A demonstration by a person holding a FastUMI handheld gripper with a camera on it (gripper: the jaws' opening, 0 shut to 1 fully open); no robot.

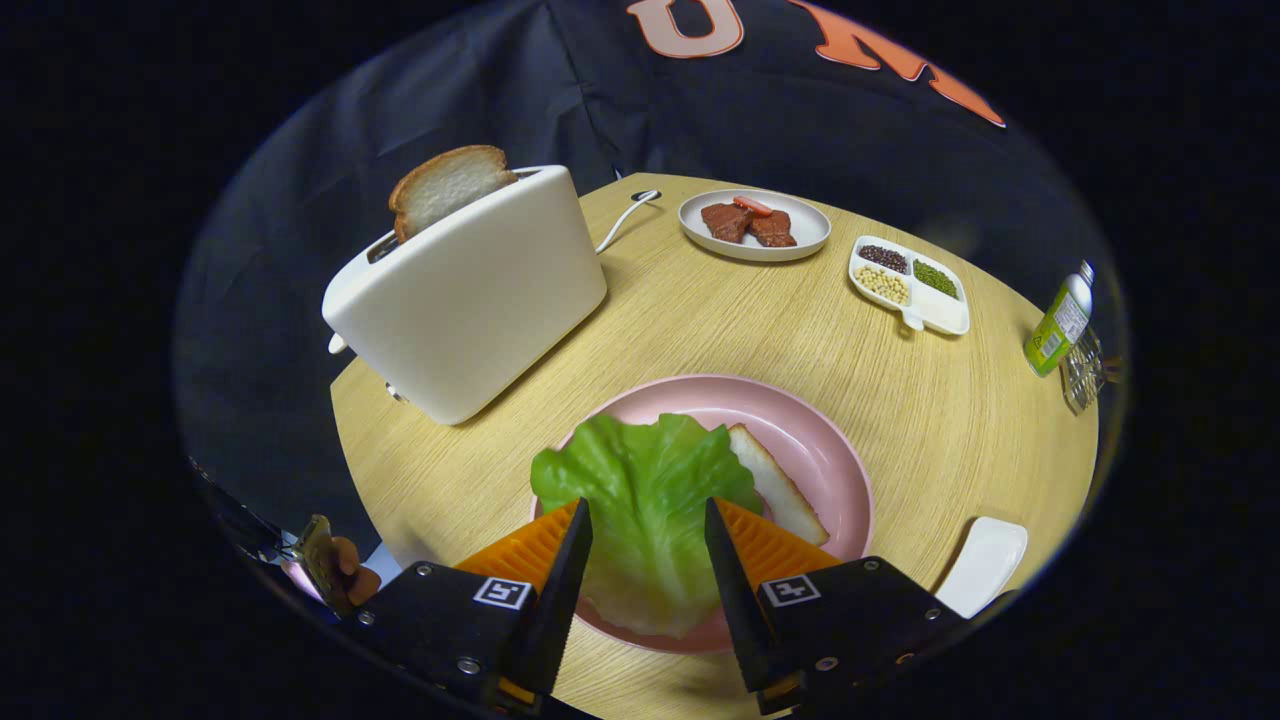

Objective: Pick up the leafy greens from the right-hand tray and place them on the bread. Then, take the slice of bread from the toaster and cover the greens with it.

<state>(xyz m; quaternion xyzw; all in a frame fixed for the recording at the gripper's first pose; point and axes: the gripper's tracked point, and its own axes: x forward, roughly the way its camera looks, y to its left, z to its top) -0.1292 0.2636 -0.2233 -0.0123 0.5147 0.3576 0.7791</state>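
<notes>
Gripper spread wide, gripping nothing. Lettuce between the fingers, draped over bread on pink plate; likely just released. Next slice upright in toaster, beyond fingers to the left, ready for pickup.

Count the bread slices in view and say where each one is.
2. One bread slice stands in the toaster. The other bread slice lies on the pink plate, mostly hidden under the lettuce leaf between the open gripper fingers.
</notes>
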